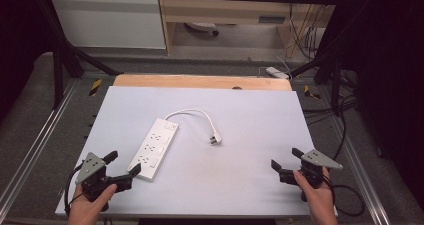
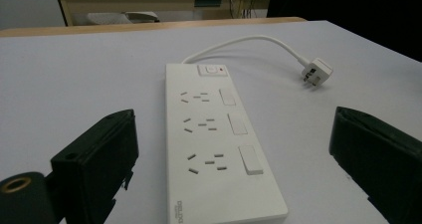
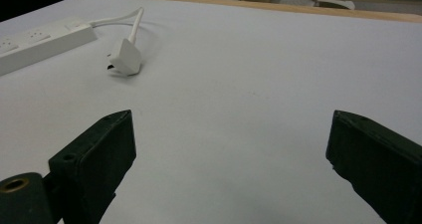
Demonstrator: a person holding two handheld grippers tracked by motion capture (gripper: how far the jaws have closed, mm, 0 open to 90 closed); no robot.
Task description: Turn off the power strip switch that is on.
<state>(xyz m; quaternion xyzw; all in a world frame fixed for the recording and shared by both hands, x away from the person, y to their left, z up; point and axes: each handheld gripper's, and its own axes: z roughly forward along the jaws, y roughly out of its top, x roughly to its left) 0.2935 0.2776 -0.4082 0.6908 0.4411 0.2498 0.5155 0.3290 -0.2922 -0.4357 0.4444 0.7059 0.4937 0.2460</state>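
With its two black jaws spread wide and nothing between them, the left gripper [image 1: 123, 165] sits low at the near left corner of the table [image 1: 250, 185], held in the person's left hand [image 1: 90, 205]. Just beyond its jaws lies the white power strip [image 1: 153, 148]; in the left gripper view the strip's near end [image 2: 219, 149] falls between the two jaws, though whether either jaw touches it cannot be told. The strip lies flat, socket face up, showing three socket groups, each with a rocker switch beside it, and a larger square button at the far end. Its long axis runs from the near left toward the far right of the table, roughly along the left gripper's line of sight. From the far end a white cable [image 1: 192, 112] arcs to the right and curls back to a white plug [image 1: 215, 139], which rests on the table well apart from the strip's body.

The right gripper [image 1: 284, 157], held in the right hand [image 1: 317, 200] at the near right corner, also has its jaws wide apart with bare table between them. In its own view the plug [image 3: 124, 57] lies ahead to the left, with the strip's end [image 3: 45, 42] beyond it.

No containers stand on the table.
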